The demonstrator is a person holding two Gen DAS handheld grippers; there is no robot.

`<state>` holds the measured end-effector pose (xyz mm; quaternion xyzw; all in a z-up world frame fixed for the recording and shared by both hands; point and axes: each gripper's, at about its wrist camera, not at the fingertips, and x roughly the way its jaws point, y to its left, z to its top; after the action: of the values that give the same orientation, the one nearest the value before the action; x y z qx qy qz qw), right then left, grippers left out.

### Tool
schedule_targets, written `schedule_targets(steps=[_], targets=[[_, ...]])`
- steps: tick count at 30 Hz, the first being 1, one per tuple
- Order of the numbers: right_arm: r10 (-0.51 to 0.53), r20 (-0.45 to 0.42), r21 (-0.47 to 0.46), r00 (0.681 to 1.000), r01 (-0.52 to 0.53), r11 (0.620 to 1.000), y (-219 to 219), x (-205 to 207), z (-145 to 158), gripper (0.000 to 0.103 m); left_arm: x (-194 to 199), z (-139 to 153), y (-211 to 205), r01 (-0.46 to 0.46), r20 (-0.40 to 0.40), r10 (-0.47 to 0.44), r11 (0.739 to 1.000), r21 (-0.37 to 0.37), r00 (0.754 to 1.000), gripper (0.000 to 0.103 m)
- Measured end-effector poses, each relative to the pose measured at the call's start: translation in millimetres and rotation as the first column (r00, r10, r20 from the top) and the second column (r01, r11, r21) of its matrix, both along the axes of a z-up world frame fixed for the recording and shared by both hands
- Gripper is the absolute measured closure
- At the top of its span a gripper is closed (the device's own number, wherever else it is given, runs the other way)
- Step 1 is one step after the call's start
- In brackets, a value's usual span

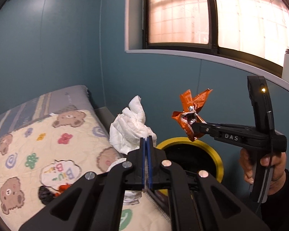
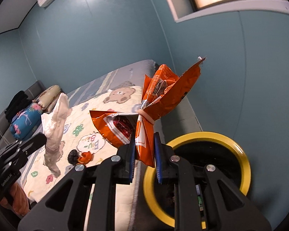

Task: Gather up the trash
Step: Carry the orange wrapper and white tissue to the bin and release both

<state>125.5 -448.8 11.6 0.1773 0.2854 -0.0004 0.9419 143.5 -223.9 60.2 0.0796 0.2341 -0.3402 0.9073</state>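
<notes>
On the bed (image 1: 38, 134), at the left, a small black-and-orange scrap (image 1: 54, 190) lies uncollected on the quilt. The left tongs (image 1: 146, 140) are clamped on a crumpled white tissue (image 1: 129, 127), held just above the bed's edge and beside the bin (image 1: 215, 154). The right tongs (image 2: 144, 150) pinch a tied orange wrapper (image 2: 156, 104) over the bin's yellow rim. The step in hand looks like carrying both pieces to the bin. Next, each should hang over the dark opening before letting go; the tissue seems farther off.
</notes>
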Motion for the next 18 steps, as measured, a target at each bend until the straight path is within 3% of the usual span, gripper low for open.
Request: schedule_targets(steps=[9, 18], targets=[[-0.087, -0.032, 0.02, 0.996, 0.088, 0.996, -30.5, 3.3, -23.6, 0.086, 16.6, -23.4, -48.2, 0.063, -0.038, -0.062, 0.998, 0.007, 0.997, 0.101], [-0.136, -0.098, 0.065, 0.986, 0.143, 0.988, -75.2, 15.4, -62.1, 0.086, 41.2, -62.6, -94.2, 0.124, -0.14, -0.119, 0.992, 0.025, 0.983, 0.101]])
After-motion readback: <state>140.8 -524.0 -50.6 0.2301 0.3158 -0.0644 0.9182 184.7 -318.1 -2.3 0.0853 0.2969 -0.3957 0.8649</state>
